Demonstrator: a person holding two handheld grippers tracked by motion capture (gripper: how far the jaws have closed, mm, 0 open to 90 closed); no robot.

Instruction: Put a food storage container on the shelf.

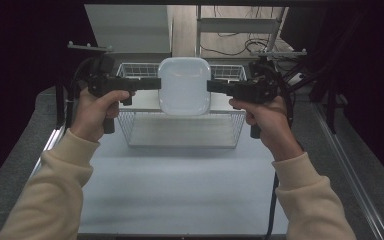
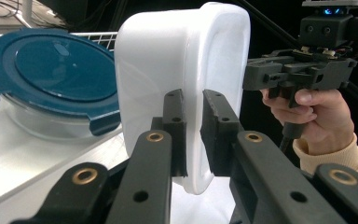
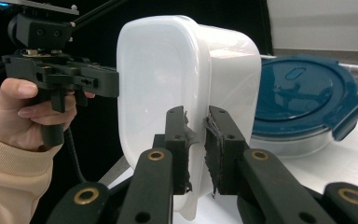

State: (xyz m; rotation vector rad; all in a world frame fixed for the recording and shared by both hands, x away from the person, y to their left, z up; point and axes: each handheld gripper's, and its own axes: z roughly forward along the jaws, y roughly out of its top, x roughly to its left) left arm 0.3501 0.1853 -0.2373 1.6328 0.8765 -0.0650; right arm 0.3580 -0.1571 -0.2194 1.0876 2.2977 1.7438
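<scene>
One white container (image 1: pixel 184 86) – two claws: left claw (image 1: pixel 152 83), right claw (image 1: pixel 215 86) – one blue-lidded glass bowl (image 2: pixel 51 84) – one wire basket (image 1: pixel 180 125).

Both tongs are matte black, with brass-coloured rivets (image 3: pixel 155 155) along their arms. The person wears cream sleeves (image 1: pixel 50 187) with ribbed cuffs. A black cable (image 1: pixel 272 200) trails from the right tongs (image 1: pixel 215 86).

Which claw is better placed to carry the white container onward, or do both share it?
Neither alone: left claw and right claw each clamp an opposite rim of the white container, held above the wire basket.
</scene>
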